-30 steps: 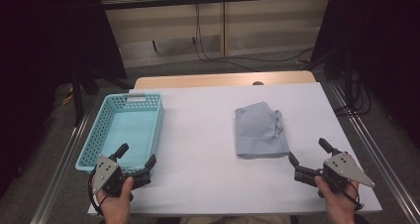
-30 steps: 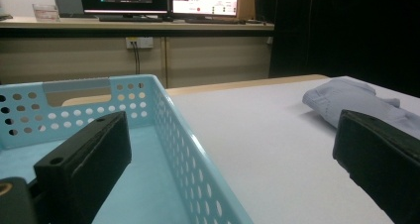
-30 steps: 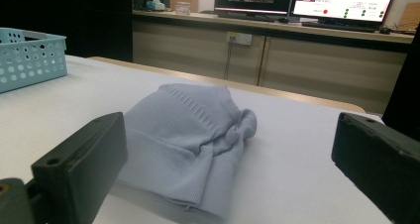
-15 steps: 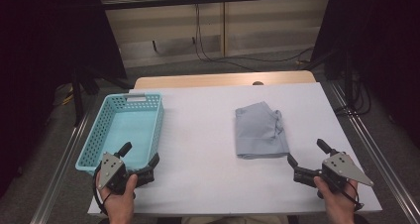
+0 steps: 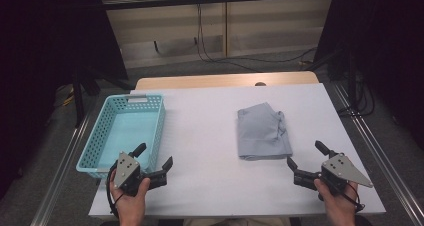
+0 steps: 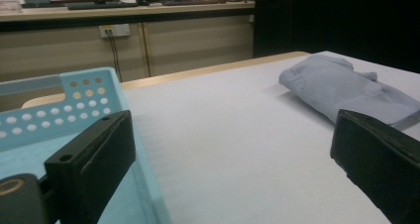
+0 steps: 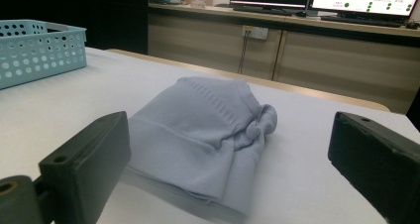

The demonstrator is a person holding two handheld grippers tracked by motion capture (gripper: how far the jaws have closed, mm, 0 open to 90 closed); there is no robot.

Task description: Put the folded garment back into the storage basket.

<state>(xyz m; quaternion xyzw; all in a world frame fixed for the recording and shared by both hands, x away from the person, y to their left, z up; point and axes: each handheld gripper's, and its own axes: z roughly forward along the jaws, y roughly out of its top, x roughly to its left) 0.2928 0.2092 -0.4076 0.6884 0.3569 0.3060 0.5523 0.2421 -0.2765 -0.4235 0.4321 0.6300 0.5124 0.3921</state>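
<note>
the folded grey garment (image 5: 263, 132) lies just ahead of the right hand-held gripper (image 5: 306, 160), jaws spread; left hand-held gripper (image 5: 154, 156), also spread, sits by the basket (image 5: 99, 146) at the counter's near-left edge.

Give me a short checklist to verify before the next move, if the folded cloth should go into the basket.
1. Left gripper open and holding nothing: ok, its jaws stand wide apart.
2. Right gripper open and holding nothing: ok, its jaws are spread, with the folded cloth seen between them in the right gripper view.
3. Cloth free to lift: ok, it lies alone on the white table, touched by neither gripper.
4. Basket ready to receive: ok, its inside looks empty from above.
5. Path from cloth to basket clear: ok, bare table lies between them.
6. Cloth will stay folded when lifted: cannot tell.
</note>
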